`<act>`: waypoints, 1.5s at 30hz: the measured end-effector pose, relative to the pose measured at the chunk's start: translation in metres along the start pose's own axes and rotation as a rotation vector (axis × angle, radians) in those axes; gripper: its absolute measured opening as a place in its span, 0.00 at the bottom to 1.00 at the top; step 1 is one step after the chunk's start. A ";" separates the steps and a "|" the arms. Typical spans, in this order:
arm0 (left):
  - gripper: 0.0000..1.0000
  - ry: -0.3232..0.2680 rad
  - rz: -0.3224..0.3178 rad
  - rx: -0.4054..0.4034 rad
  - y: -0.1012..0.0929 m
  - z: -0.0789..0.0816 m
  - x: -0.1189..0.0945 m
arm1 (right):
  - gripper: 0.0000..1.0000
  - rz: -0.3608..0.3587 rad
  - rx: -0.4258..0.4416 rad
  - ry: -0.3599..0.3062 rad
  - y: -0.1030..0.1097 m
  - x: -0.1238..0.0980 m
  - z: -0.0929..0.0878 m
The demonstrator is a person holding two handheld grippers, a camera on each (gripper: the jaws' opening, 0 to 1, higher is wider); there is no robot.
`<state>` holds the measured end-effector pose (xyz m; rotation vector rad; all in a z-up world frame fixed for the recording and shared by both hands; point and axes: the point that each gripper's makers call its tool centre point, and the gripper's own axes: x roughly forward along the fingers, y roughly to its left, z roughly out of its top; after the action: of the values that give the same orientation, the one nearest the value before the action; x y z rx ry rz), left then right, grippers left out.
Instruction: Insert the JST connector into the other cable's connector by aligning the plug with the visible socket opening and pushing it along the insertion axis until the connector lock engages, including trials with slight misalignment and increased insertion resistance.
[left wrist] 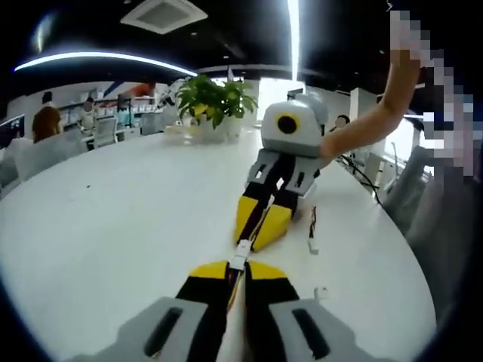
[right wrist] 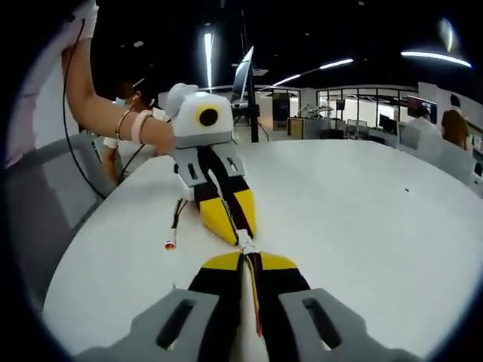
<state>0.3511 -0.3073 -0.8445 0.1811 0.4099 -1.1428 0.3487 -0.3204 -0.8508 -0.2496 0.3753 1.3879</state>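
Both grippers face each other tip to tip, low over the white table (left wrist: 106,226). My left gripper (left wrist: 235,266) is shut on a cable with red and black wires running back between its jaws. At its tips sits a white JST connector (left wrist: 240,253). My right gripper (left wrist: 253,241) comes in from above, its yellow fingers closed against that connector. In the right gripper view, my right gripper (right wrist: 245,258) is shut on a cable with red and yellow wires, and the white connector (right wrist: 245,242) lies between it and the left gripper (right wrist: 239,234). Whether plug and socket are fully joined is hidden.
A spare cable (left wrist: 312,231) with a white end lies loose on the table, also the spare cable (right wrist: 174,225). A small white piece (left wrist: 321,292) lies near my left jaws. A potted plant (left wrist: 215,99) stands at the far edge. A person's arm (left wrist: 370,124) reaches behind the right gripper.
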 end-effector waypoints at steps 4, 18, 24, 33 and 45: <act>0.09 -0.016 0.016 -0.039 0.003 0.001 -0.001 | 0.05 0.001 0.018 -0.003 -0.001 0.000 -0.002; 0.13 -0.070 0.089 -0.134 0.009 0.003 -0.023 | 0.08 -0.026 0.043 -0.038 0.000 -0.009 0.010; 0.13 -0.124 0.115 -0.167 0.009 0.007 -0.041 | 0.08 -0.033 0.034 -0.066 0.003 -0.022 0.019; 0.15 -0.168 0.106 -0.179 -0.010 0.012 -0.062 | 0.10 -0.015 0.028 -0.074 0.018 -0.037 0.020; 0.17 -0.110 0.058 -0.174 -0.044 -0.006 -0.059 | 0.13 0.008 0.084 -0.071 0.036 -0.053 -0.002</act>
<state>0.2889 -0.2733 -0.8234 -0.0214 0.4019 -1.0493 0.3060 -0.3628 -0.8297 -0.1301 0.3747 1.3816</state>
